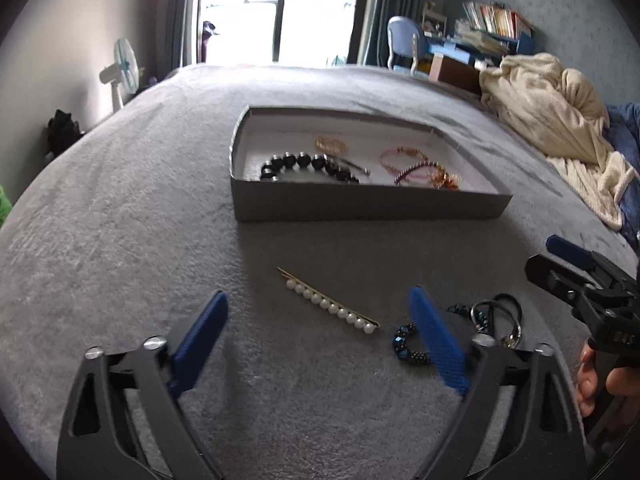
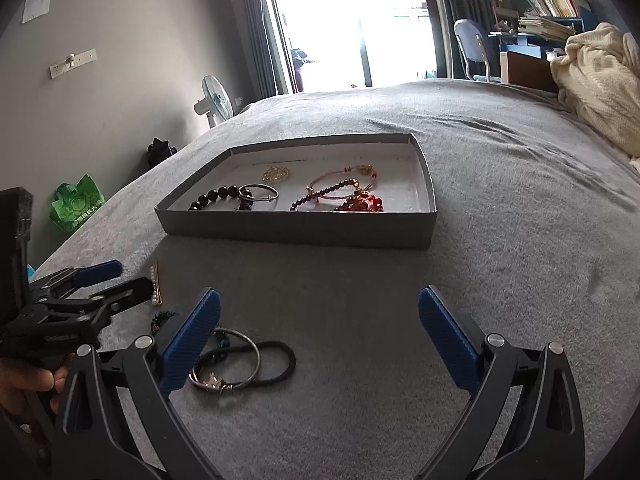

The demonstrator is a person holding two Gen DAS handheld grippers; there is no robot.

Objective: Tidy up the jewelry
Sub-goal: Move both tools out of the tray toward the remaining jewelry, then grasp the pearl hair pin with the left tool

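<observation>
While both jaws gape, pearl hairpin (image 1: 331, 306) lies seemingly untouched.

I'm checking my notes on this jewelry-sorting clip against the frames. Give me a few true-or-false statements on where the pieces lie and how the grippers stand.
1. The pearl-lined gold hair clip lies inside the shallow grey cardboard box. False: it lies on the grey bedspread, in front of the box.
2. A black bead bracelet lies in the box. True.
3. The right gripper holds the black elastic hair tie. False: its jaws are open and empty; the tie lies on the bedspread.
4. The left gripper is open, with the clip lying ahead between its fingers. True.
</observation>
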